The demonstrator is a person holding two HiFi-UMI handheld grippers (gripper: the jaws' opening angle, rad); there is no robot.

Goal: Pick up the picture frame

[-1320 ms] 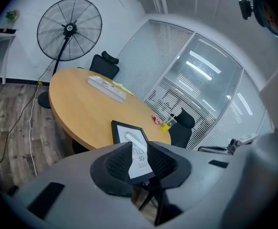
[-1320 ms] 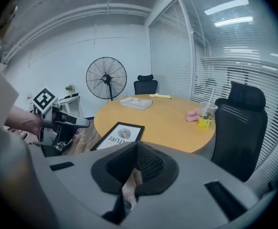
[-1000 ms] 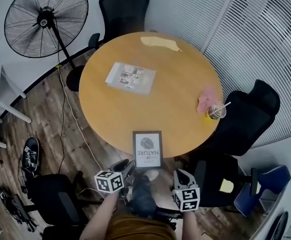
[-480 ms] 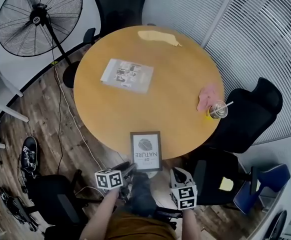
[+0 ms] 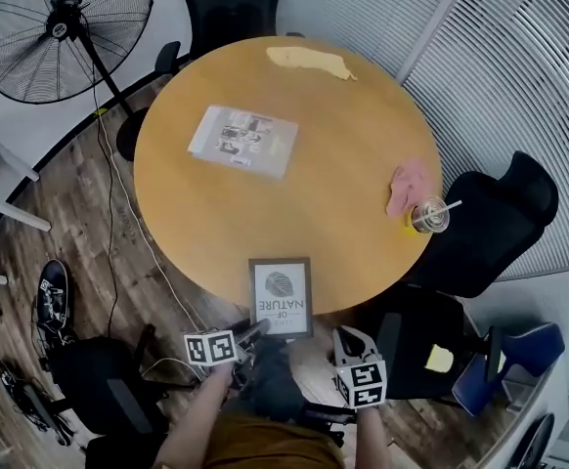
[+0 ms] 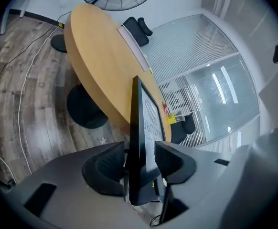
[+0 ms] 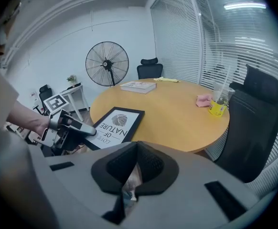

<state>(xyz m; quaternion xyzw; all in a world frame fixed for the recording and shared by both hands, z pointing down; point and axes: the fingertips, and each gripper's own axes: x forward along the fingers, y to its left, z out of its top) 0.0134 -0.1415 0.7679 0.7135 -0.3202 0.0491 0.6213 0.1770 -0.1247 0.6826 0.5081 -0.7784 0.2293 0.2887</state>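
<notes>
Wood flooring [image 5: 99,223] surrounds a round wooden bench [image 5: 294,193] in the head view. The picture frame [image 5: 281,296] lies at the bench's near edge, one end jutting past the rim. Our left gripper [image 5: 255,330] reaches that jutting end, and our right gripper [image 5: 346,340] hangs beside it, off the bench.

From the left gripper view, we see the frame edge-on between the fingers [image 6: 105,168], which have just been spreading and do not press it.

From the right gripper view, the fingers [image 7: 151,165] are pressed together on nothing.
</notes>
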